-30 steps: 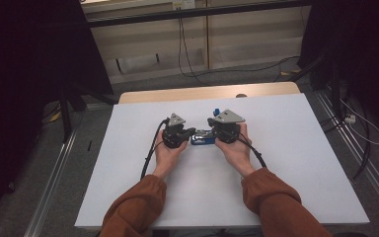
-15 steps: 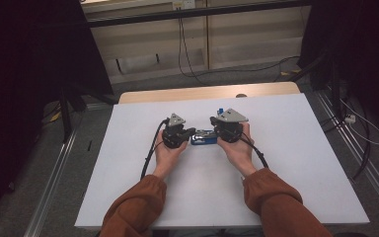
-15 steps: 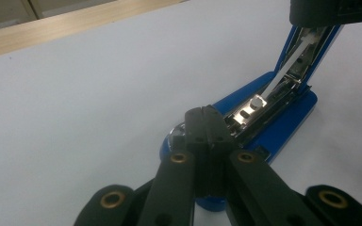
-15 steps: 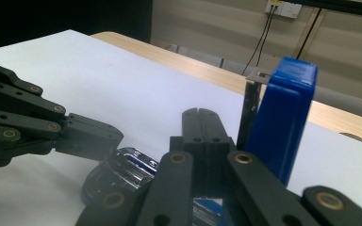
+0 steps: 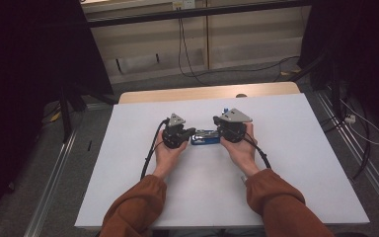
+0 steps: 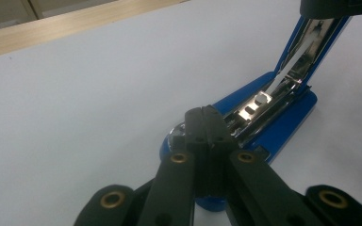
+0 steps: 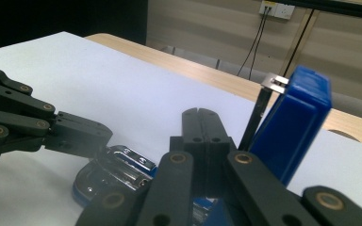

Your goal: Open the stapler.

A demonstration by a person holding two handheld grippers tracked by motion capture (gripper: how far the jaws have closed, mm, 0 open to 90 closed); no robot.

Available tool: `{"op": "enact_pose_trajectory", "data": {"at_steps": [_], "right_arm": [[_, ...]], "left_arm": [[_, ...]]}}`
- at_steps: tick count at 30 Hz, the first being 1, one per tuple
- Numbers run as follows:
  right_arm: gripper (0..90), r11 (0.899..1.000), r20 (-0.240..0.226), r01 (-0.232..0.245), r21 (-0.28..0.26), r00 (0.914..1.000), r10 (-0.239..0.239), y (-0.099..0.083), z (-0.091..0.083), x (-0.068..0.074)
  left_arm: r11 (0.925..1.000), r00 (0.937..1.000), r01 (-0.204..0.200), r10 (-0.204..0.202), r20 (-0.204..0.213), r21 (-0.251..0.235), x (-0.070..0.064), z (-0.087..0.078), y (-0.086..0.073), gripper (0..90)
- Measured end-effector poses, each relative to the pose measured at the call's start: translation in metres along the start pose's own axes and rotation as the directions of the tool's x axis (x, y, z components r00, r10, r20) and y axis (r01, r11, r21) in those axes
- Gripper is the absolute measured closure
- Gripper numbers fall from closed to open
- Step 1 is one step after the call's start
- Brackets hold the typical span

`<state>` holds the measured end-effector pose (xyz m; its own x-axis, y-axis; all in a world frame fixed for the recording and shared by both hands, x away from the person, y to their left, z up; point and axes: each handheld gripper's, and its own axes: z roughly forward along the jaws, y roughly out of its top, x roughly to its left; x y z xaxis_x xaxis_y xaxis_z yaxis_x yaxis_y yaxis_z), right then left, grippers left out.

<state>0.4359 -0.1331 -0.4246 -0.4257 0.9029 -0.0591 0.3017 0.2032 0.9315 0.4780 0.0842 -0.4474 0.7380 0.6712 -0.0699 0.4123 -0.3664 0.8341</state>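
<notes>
A blue stapler lies on the white table, a little to the far side of its middle, between the person's two hands. The left tool comes in from the left and the right tool from the right, each held in a hand with an orange-brown sleeve behind it. In the left gripper view the left tool has its two black jaws pressed together with no gap, their tips resting at the near end of the stapler, just over its shiny metal channel; whether they pinch any part of it I cannot tell. The stapler's blue lid is swung up and open, tilted away from the base, with its silver inner rail showing. In the right gripper view the right tool also has its jaws closed flat against each other, sitting just left of the raised blue lid and above the stapler's base; nothing shows between its tips. The left tool reaches in from the left of that view, its tip touching the chrome part of the base. A strip of bare wood runs along the table's far edge, and cables trail over the floor beyond.
</notes>
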Motion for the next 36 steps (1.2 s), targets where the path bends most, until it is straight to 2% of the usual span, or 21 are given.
{"op": "enact_pose_trajectory", "data": {"at_steps": [11,13,23,36], "right_arm": [[90.0,1.0,0.005,-0.003,-0.002,1.0,0.003,-0.001,-0.003,-0.005],[90.0,1.0,0.019,-0.006,0.0,0.9998,0.006,-0.002,-0.004,-0.006],[90.0,0.999,0.025,-0.033,0.009,0.9992,0.033,-0.006,-0.008,-0.016],[90.0,1.0,0.038,-0.014,0.015,0.9992,0.014,-0.008,-0.01,-0.017]], "left_arm": [[1.0,1.0,0.001,-0.001,-0.003,-0.004,0.0,0.0,0.0,90.0],[1.0,1.0,0.002,-0.002,-0.002,-0.004,0.0,0.0,0.0,90.0],[1.0,1.0,0.005,-0.005,-0.001,-0.007,0.0,0.0,-0.001,90.0],[1.0,1.0,0.004,-0.004,0.0,-0.008,0.0,0.0,-0.001,90.0]]}}
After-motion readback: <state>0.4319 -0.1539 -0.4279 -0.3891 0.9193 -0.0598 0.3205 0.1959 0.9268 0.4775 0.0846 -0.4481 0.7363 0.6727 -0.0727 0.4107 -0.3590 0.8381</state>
